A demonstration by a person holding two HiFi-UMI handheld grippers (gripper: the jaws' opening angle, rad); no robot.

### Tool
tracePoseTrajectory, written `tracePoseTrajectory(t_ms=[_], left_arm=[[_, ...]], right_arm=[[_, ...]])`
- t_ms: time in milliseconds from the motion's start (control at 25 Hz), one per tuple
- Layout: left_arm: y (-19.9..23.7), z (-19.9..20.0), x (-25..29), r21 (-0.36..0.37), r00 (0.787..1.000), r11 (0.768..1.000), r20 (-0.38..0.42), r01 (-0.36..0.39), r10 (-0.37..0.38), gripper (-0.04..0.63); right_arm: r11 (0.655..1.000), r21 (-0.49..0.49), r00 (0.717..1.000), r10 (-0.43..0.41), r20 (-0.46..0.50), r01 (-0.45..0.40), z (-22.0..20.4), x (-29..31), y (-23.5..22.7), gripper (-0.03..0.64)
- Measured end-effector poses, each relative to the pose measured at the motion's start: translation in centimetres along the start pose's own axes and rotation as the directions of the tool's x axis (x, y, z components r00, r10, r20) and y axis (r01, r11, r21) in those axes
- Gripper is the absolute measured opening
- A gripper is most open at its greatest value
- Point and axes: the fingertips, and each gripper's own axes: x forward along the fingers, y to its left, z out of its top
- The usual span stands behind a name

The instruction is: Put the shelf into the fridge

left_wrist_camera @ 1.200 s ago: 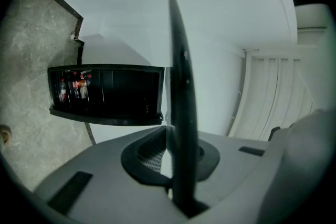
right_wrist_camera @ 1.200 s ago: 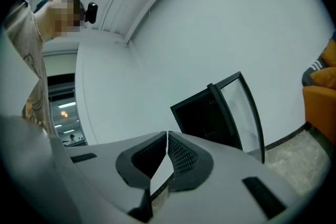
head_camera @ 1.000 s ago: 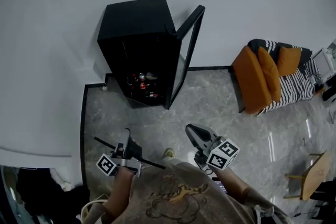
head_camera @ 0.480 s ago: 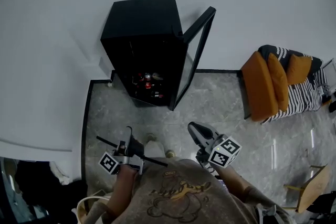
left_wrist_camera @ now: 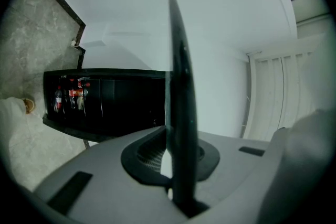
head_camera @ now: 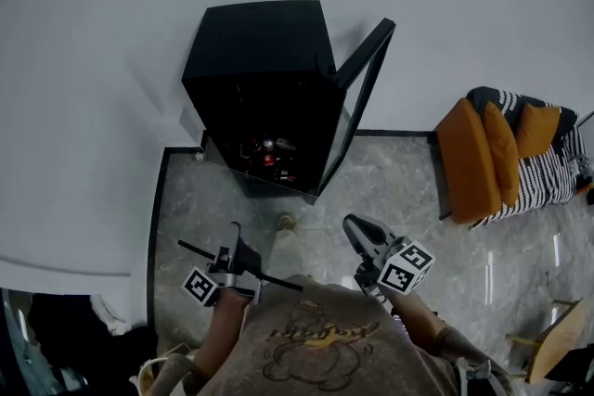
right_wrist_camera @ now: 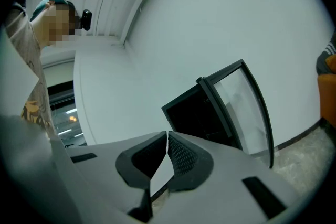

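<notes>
**Head view: shelf held out before the open fridge**

The left hand-held gripper [head_camera: 232, 255] is clamping the shelf [head_camera: 278, 282]. The shelf is a thin dark panel lying roughly level across the person's front, low in the picture and well apart from the fridge [head_camera: 260, 46].

In the left gripper view, the shelf [left_wrist_camera: 178, 76] is showing edge-on, rising from between the jaws of the left hand-held gripper [left_wrist_camera: 170, 157]. The jaws are pressing on its two faces.

The right hand-held gripper [head_camera: 362, 235] is hovering to the right of the shelf, apart from it. In the right gripper view, the right hand-held gripper [right_wrist_camera: 167, 150] is showing its jaws meeting at the tips, with nothing between them.

The black fridge is standing on the grey marbled floor [head_camera: 390, 190], against the white wall [head_camera: 445, 5]. Its glass door [head_camera: 360, 102] is hanging open on the right side.

Inside, bottles [head_camera: 269, 151] are sitting low in the dark interior. The fridge [left_wrist_camera: 115, 102] is also showing past the shelf in the left gripper view, and the door [right_wrist_camera: 247, 107] in the right gripper view.

An orange and striped armchair [head_camera: 492, 153] is sitting near the wall, well to the right of the fridge.
</notes>
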Motion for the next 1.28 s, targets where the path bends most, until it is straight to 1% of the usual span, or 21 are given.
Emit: tracePoseTrajectory(t_ms=[200,320,600,920,1160,1280], left_arm=[[1.2,1.2,2.8,-0.020,1.000,1.000,0.019,0.003,-0.002,0.018],[2.0,1.9,4.3,-0.020,1.000,1.000,0.025,-0.004,0.005,0.018],[4.1,3.1,7.1,-0.033,0.999,0.999,0.050,-0.010,0.012,0.018],[7.9,3.9,9.1,-0.054,0.995,0.998,0.094,-0.035,0.040,0.018],[10.7,4.6,9.7,-0.070,0.990,0.996,0.125,-0.050,0.059,0.018],[12.1,4.8,10.0,-0.079,0.988,0.995,0.140,-0.055,0.066,0.018]], right_arm=[[1.000,-0.002,0.999,-0.030,0.016,0.030,1.4,1.7,-2.0,0.025],[1.000,-0.001,0.999,-0.031,0.015,0.031,2.1,2.9,-2.5,0.025],[1.000,-0.007,1.000,-0.002,-0.020,0.002,2.5,5.7,-3.3,0.025],[0.999,-0.005,0.997,0.036,-0.066,-0.036,2.3,8.7,-4.3,0.025],[0.998,-0.015,0.994,0.062,-0.090,-0.064,2.0,10.4,-5.0,0.025],[0.998,-0.012,0.993,0.063,-0.099,-0.064,1.8,10.7,-5.8,0.025]])
